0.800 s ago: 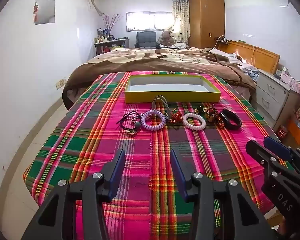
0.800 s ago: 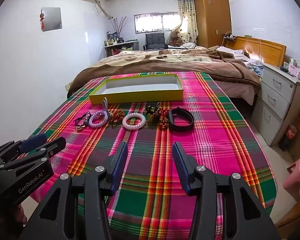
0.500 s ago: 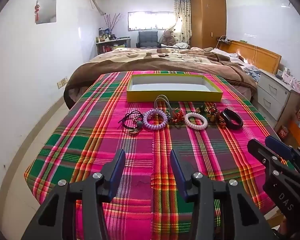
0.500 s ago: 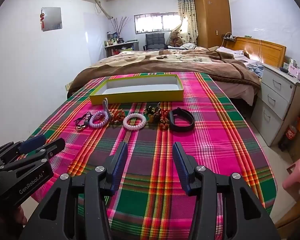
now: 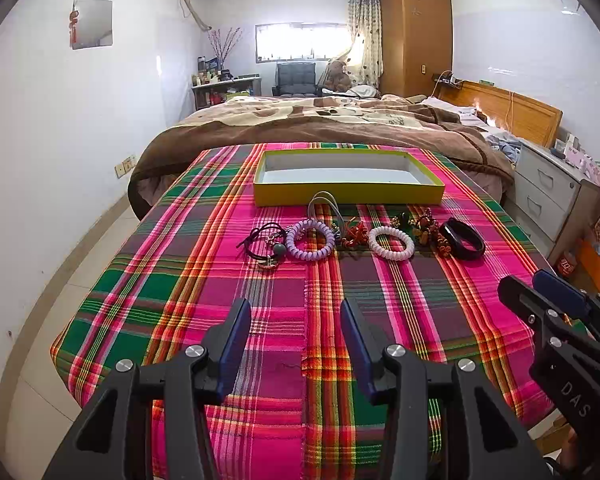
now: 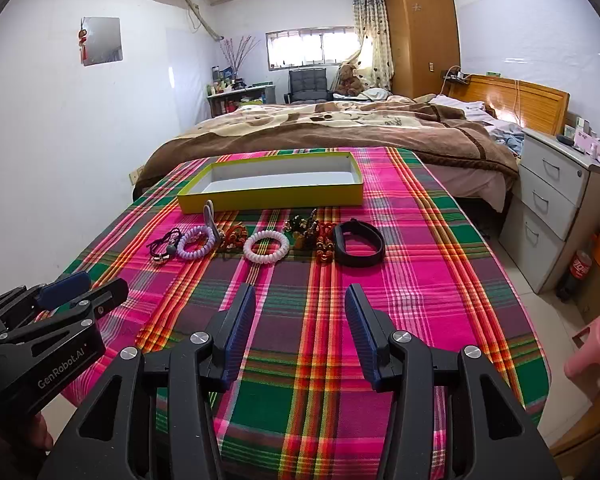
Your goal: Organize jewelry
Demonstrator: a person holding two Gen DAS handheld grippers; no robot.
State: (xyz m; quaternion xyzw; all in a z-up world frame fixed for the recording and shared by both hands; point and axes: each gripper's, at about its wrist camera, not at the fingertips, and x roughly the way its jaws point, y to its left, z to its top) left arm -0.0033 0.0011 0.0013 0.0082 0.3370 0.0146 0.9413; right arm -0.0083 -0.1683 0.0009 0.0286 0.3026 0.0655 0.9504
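A row of jewelry lies on the plaid cloth (image 5: pixel 220 280) just in front of the yellow box (image 5: pixel 348 194), its line running parallel to the box's long side. Both grippers hover well short of that row, pointing toward the box. The left gripper (image 5: pixel 296 340) faces the purple coil bracelet (image 5: pixel 311 239); the right gripper (image 6: pixel 300 326) is nearer the black band (image 6: pixel 358 243). Each gapes wide, holding nothing. The box looks empty.
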